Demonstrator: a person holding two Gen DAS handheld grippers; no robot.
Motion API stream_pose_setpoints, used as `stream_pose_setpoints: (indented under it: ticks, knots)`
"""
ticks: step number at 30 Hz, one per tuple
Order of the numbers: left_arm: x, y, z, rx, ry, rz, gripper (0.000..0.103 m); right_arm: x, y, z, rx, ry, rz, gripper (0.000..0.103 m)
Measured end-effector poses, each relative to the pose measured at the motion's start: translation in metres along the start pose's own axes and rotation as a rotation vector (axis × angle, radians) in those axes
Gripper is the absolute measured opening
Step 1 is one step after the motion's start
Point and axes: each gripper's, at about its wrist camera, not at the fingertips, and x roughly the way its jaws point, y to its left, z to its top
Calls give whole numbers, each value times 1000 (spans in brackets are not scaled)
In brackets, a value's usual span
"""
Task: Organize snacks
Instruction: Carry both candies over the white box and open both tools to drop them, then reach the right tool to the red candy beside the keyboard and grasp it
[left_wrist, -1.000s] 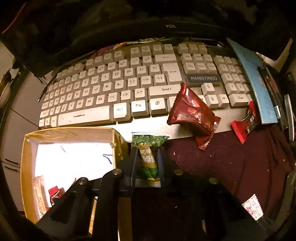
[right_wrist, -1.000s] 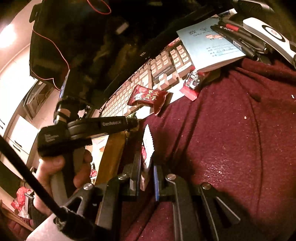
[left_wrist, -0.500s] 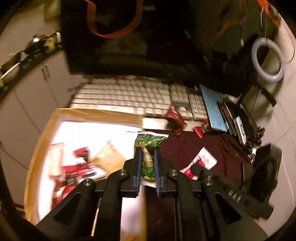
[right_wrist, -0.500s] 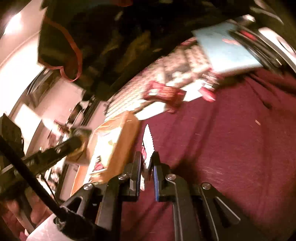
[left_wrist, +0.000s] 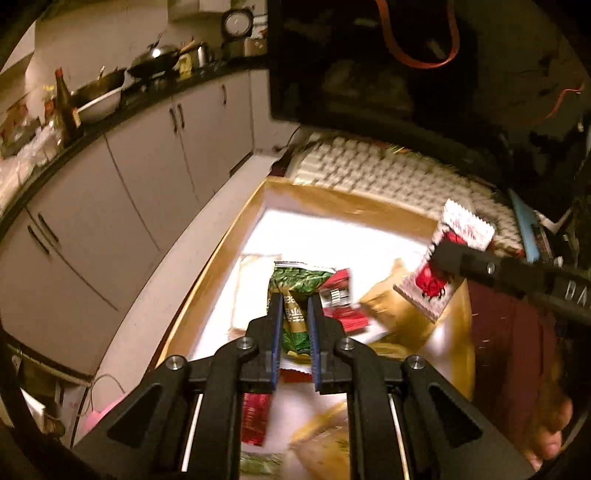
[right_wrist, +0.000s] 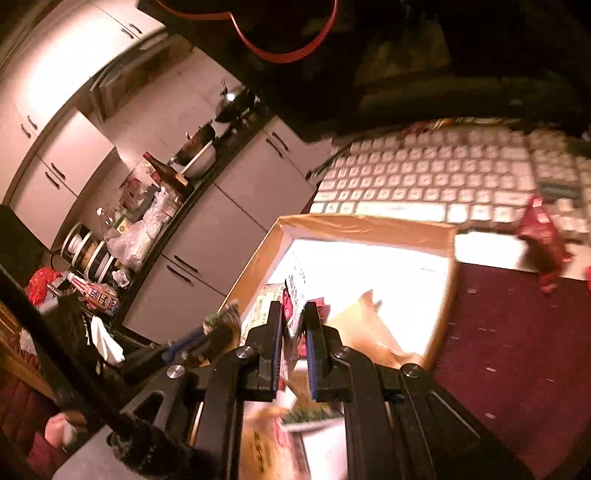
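Left gripper (left_wrist: 295, 314): jaws clamp green snack packet (left_wrist: 295, 284), cardboard box (left_wrist: 221, 258) beneath, for release. Right gripper (right_wrist: 293, 321): jaws pinch red-and-white packet (left_wrist: 443, 258), likewise above the box.

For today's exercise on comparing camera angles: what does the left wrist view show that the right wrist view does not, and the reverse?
Only the left wrist view shows the green packet clearly, shut between the left gripper fingers, and the face of the white and red packet in the right gripper, over the box.

Only the right wrist view shows the dark red packet lying at the keyboard edge, and the maroon cloth plainly.

Both show the box with snacks inside, the keyboard and the kitchen cabinets.
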Motion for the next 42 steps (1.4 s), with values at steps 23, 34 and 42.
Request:
stream_pose_setpoints:
  ticks: [23,34,42]
  knots:
    - [-11,-8,-12,-8,-39,-70,62,-23,-9,-3,73,-42,-33,54]
    - [-55,-71,-12,41,-88,-229,71,-103,-66,-30,130,-128,-92,63]
    - [-53,-105,-21,83,-65,-231,72,-122,-117,-32,208,-103,-152,63]
